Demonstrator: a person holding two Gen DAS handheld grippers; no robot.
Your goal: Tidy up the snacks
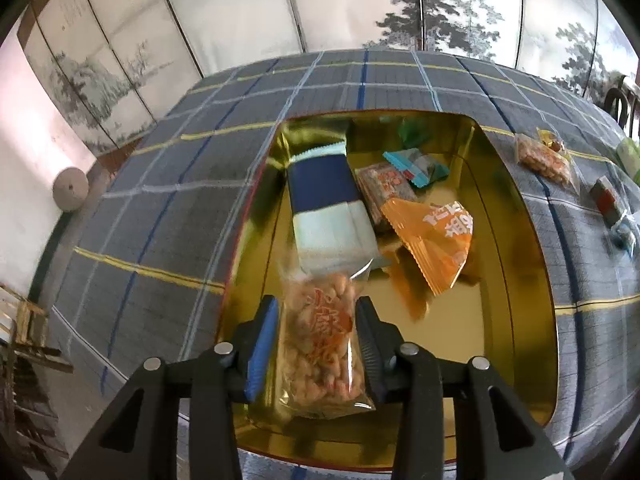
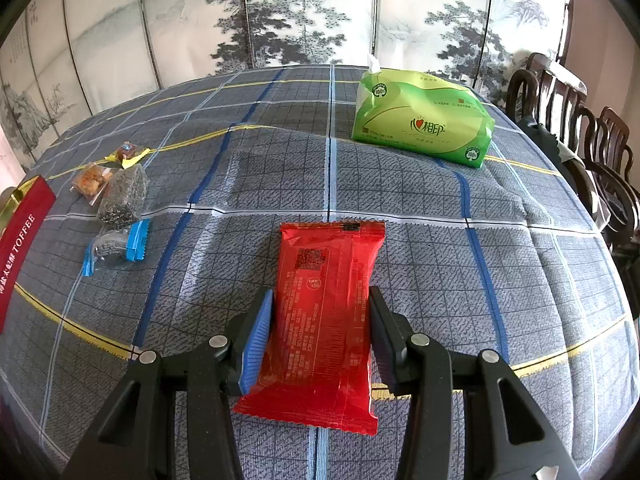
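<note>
Tin [image 1: 516, 168] part-filled — left gripper [image 1: 316, 344] loose around peanut bag [image 1: 320, 344], right gripper [image 2: 320, 336] clamping red packet [image 2: 324, 312] — four snacks [image 2: 116, 196] left out.

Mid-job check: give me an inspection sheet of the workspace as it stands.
Surface: plaid tablecloth, rumpled.
Job's things: gold tin holds a blue-and-white pack, orange packet and small sweets; clear peanut bag over the tin; red packet; four small snacks loose on the cloth.
Clutter: green tissue pack.
Grippers: left gripper astride the peanut bag, grip unclear; right gripper shut on the red packet.
Cables: nothing seen.
Surroundings: painted folding screen, wooden chairs.
</note>
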